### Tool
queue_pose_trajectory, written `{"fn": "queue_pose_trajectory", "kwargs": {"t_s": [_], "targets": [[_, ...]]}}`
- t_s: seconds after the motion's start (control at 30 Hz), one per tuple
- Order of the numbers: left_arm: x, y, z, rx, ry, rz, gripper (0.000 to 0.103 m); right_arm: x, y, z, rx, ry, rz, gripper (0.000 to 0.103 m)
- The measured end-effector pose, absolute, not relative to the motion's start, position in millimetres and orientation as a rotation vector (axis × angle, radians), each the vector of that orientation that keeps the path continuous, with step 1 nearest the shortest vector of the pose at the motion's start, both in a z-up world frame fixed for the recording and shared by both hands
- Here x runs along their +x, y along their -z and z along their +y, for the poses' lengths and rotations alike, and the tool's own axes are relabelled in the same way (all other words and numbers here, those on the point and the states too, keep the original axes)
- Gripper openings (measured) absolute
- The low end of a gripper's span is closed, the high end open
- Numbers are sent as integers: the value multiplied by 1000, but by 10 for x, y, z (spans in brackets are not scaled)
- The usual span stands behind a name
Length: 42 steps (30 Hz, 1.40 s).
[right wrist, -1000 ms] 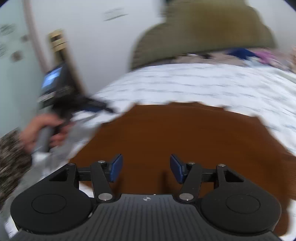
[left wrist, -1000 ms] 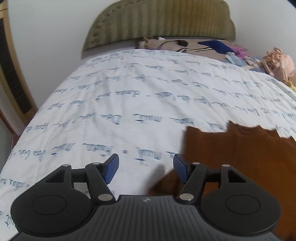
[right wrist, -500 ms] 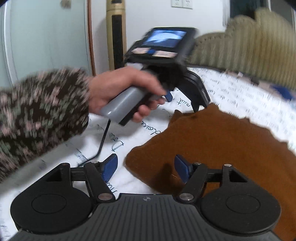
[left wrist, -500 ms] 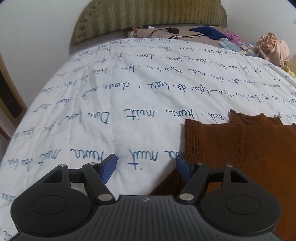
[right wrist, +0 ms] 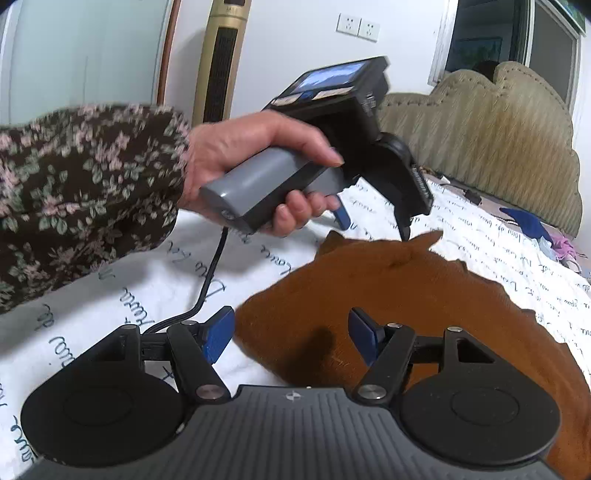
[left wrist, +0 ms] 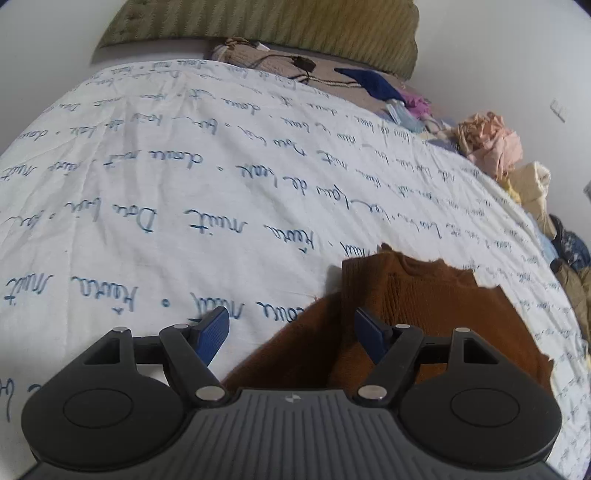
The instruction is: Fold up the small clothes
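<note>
A brown knit garment point(left wrist: 424, 302) lies flat on the white bedsheet point(left wrist: 184, 177) with blue handwriting print. My left gripper point(left wrist: 291, 334) hovers open over the garment's left side, where a folded sleeve edge runs under the gap between its blue pads point(left wrist: 212, 334); nothing is pinched. In the right wrist view the same garment point(right wrist: 388, 288) spreads ahead. My right gripper point(right wrist: 291, 334) is open over its near left edge, the left pad over the sheet and the right pad over the knit. A hand point(right wrist: 258, 155) in a floral sleeve holds the left gripper point(right wrist: 373, 225) at the garment's far corner.
An olive padded headboard point(left wrist: 277, 22) closes the far end of the bed. Loose clothes are piled along the right edge point(left wrist: 491, 144), with a blue piece point(left wrist: 369, 83) near the pillow. A black cable point(right wrist: 210, 280) trails over the sheet. A gold tower appliance point(right wrist: 218, 59) stands by the wall.
The right wrist view swung left and rolled, bringing the hand and left gripper into sight. The left view tipped down and turned toward the garment. Both pairs of jaws stand slightly wider.
</note>
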<state>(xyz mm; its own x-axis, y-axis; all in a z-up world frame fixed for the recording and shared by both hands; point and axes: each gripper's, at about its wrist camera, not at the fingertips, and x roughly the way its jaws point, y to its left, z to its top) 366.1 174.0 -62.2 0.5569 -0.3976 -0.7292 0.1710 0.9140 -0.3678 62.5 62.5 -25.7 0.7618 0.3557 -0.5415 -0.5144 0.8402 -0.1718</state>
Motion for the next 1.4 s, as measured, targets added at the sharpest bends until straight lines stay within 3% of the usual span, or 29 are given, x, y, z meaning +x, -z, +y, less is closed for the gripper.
{"fn": "queue_pose_trajectory", "kwargs": {"t_s": [0.23,0.7,0.73,0.77,0.87,0.9,1.0,1.4], "targets": [[3515,415,1607,-146,412,877,77,706,353,593,-305,-473,551,69],[3785,842,1396,-141,435,1035,75,856,542,824,-400,-431,607,66],[3790,848,1388,-142,436,1037,71,886,568,827,-398,-428,622,61],[3789,845,1380,-137,437,1042,59,908,591,829,-398,-425,636,51],[3811,843,1387,-152,422,1057,41,931,619,819,-390,-435,649,37],[3817,841,1397,-162,415,1061,29,933,616,816,-389,-440,649,33],[3831,839,1434,-211,411,1077,15,914,597,778,-372,-448,636,20],[3789,604,1313,-273,361,1031,12,797,345,425,-255,-474,565,7]]}}
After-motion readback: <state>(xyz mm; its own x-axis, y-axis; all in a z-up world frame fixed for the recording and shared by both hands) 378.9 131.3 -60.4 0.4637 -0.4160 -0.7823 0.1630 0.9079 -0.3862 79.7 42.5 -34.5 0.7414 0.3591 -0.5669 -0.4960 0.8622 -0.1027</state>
